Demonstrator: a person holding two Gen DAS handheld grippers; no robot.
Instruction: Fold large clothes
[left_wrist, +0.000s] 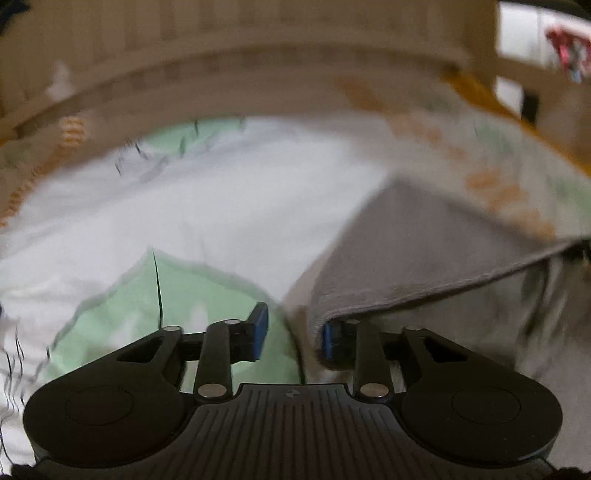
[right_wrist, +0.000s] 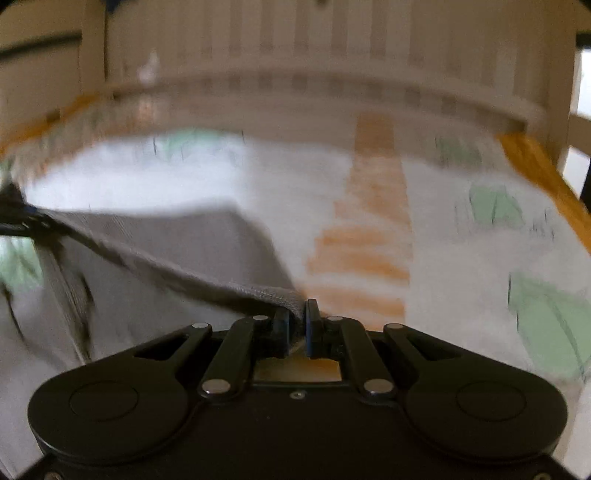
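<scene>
On the bed, over a white sheet (right_wrist: 258, 177) printed with green leaves and an orange striped band, the grey garment (right_wrist: 177, 243) lies partly lifted, one hemmed edge strung taut between the two claws.

Right claw (right_wrist: 298, 325): pressed together, pinching a corner of the grey fabric; the cloth bunches between the pads at 12 o'clock in its own view.

Left claw (left_wrist: 291, 332): jaws part-spread. The garment's edge (left_wrist: 406, 291) wraps the pad at 3 o'clock, while the other pad at 9 o'clock stands clear over a green leaf. Grip not confirmed; frames blurred.

Risks, as judged:
- Left side may drop the edge if it is raised before the jaws meet, so the fold would go skew.
- Right pinch is shallow, only a corner; a sharp pull could strip it out.
- The sheet lies just under the left claw and could be caught with the garment.
- Uneven tension between the claws would leave a diagonal crease.
- Slatted wooden bed end (right_wrist: 332, 55) at 12 o'clock limits forward reach.
</scene>
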